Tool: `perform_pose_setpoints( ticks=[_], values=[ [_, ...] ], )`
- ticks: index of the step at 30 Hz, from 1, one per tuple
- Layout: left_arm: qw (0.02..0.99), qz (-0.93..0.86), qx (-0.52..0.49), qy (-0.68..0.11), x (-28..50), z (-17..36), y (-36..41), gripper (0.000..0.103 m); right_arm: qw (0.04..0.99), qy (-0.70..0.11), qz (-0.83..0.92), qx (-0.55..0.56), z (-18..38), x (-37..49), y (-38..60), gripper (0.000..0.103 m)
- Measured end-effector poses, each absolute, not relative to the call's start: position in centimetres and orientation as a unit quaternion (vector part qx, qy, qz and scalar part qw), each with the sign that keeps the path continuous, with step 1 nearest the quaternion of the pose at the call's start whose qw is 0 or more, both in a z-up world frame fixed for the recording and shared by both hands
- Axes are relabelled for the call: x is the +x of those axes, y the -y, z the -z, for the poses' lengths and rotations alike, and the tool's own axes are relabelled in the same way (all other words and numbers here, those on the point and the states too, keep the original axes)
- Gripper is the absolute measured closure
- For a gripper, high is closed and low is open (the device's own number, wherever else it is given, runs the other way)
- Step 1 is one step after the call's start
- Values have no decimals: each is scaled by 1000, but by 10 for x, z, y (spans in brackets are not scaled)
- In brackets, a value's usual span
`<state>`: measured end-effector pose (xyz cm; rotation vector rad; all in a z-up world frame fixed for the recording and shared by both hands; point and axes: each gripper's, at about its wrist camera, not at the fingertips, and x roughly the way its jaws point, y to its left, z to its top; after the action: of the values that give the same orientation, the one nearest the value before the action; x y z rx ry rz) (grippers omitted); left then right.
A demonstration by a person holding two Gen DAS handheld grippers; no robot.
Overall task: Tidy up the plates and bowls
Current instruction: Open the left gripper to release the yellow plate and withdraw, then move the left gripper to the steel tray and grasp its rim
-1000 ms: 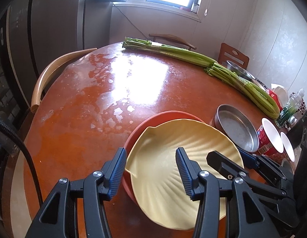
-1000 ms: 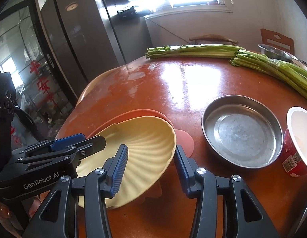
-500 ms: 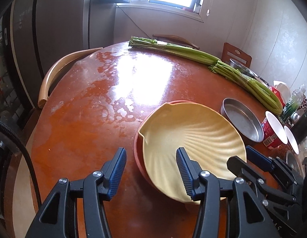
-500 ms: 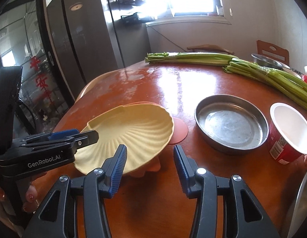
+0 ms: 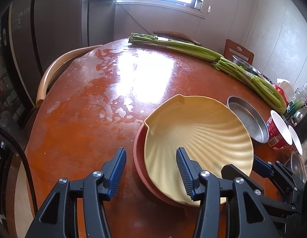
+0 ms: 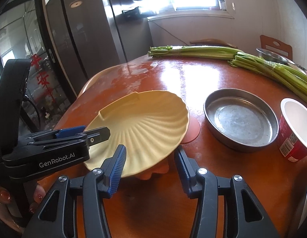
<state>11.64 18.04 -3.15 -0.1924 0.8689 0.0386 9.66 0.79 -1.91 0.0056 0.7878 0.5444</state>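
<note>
A yellow shell-shaped plate (image 5: 199, 134) lies stacked on a terracotta plate (image 5: 139, 154) near the front of the round red-brown table (image 5: 94, 103). The yellow plate also shows in the right wrist view (image 6: 141, 127), with the terracotta plate's edge (image 6: 190, 131) peeking out under it. My left gripper (image 5: 151, 170) is open, its fingers over the stack's near left rim. My right gripper (image 6: 150, 163) is open at the stack's near right rim. A round metal pan (image 6: 241, 119) sits to the right of the stack.
Long celery bunches (image 5: 193, 49) lie across the table's far side. A red paper cup (image 6: 296, 127) stands right of the metal pan, with other cups and bottles (image 5: 296, 103) at the right edge. A wooden chair back (image 5: 54, 73) curves at the table's left. A fridge stands behind.
Both grippers have drawn back and risen from the yellow plate, which now rests flat on the terracotta plate. Both stayed open.
</note>
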Motion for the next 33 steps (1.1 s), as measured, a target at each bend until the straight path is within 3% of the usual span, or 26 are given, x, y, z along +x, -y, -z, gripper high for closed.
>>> perform_pose_setpoints(
  ticks=[26,29,33],
  values=[
    [924,6,-51,-380,91,-28,-127,40,915,-331,-223,62,-35,69,60,42],
    [924,14,-45,-381,91,-30,-118,40,915,-334,-216,74,-35,67,71,35],
    [924,22,-32,-381,93,-33,-106,39,915,-338,-206,85,-34,68,82,35]
  ],
)
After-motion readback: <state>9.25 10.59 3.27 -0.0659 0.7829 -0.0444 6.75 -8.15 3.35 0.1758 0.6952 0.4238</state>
